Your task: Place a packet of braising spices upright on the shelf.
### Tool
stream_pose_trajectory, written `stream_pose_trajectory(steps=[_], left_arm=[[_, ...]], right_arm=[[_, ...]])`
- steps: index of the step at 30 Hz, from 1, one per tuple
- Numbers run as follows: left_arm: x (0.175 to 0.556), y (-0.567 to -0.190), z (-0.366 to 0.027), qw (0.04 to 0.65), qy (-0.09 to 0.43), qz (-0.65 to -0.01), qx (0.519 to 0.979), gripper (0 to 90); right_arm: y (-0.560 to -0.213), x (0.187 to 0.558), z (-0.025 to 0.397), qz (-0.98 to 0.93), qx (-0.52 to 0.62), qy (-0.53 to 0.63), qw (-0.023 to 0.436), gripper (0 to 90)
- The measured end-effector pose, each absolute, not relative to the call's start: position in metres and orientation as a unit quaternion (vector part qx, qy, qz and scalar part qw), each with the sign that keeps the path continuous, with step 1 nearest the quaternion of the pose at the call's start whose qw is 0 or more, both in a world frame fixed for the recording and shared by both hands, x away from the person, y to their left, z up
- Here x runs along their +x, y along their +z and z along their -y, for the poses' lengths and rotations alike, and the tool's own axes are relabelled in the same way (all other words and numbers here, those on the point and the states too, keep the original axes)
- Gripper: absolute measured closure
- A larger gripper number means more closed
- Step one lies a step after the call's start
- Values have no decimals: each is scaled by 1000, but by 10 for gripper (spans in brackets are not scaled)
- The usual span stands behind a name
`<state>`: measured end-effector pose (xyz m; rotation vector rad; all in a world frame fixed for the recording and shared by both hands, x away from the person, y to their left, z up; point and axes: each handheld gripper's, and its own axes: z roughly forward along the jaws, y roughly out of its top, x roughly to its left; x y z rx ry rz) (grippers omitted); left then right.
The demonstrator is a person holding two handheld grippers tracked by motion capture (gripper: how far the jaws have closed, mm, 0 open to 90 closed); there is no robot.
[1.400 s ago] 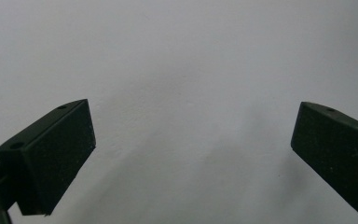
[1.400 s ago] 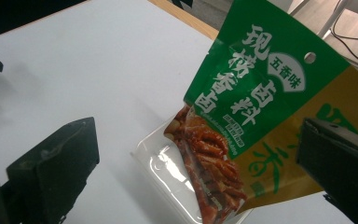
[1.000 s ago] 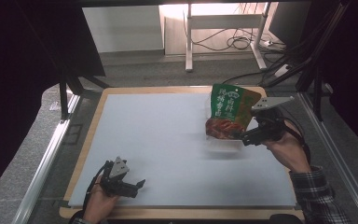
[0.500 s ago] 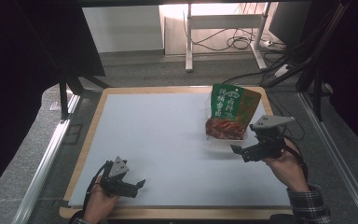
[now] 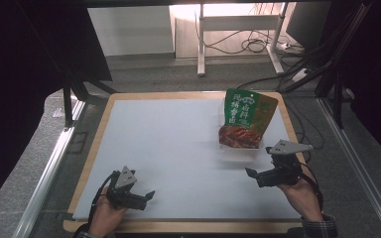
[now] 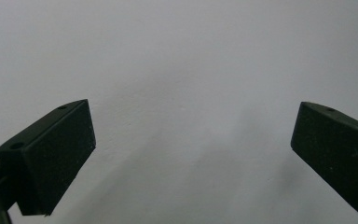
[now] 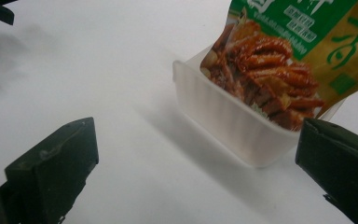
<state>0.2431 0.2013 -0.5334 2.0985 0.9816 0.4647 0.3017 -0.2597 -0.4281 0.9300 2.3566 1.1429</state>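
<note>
White matting covers the wood-framed tabletop [image 5: 95, 144]. My right gripper [image 5: 252, 174] hovers near the right edge, jaws wide apart and empty, just short of a translucent plastic tub [image 7: 223, 116] holding an upright green snack pouch [image 5: 248, 116]. My left gripper [image 5: 146, 198], likewise spread and empty, sits near the front-left corner.

My left hand-held gripper [image 5: 138, 197]: black body, grey three-cornered plate on top, black cable trailing off. My right hand-held gripper [image 5: 256, 174]: the same build. Jaws are matte black blocks with small holes. Plaid cuff [image 5: 320, 226] at my right wrist.
</note>
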Motion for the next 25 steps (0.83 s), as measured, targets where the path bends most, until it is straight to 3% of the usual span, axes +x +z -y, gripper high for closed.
stream_pose_trajectory(steps=[16,25], left_arm=[[243,-535,-201,373,185,-380,826,0],[244,-535,-201,371,186,-380,827,0]], right_arm=[[-477,290,263,-831,332,403,191,0],[-498,296,265,-847,331,377,175,0]])
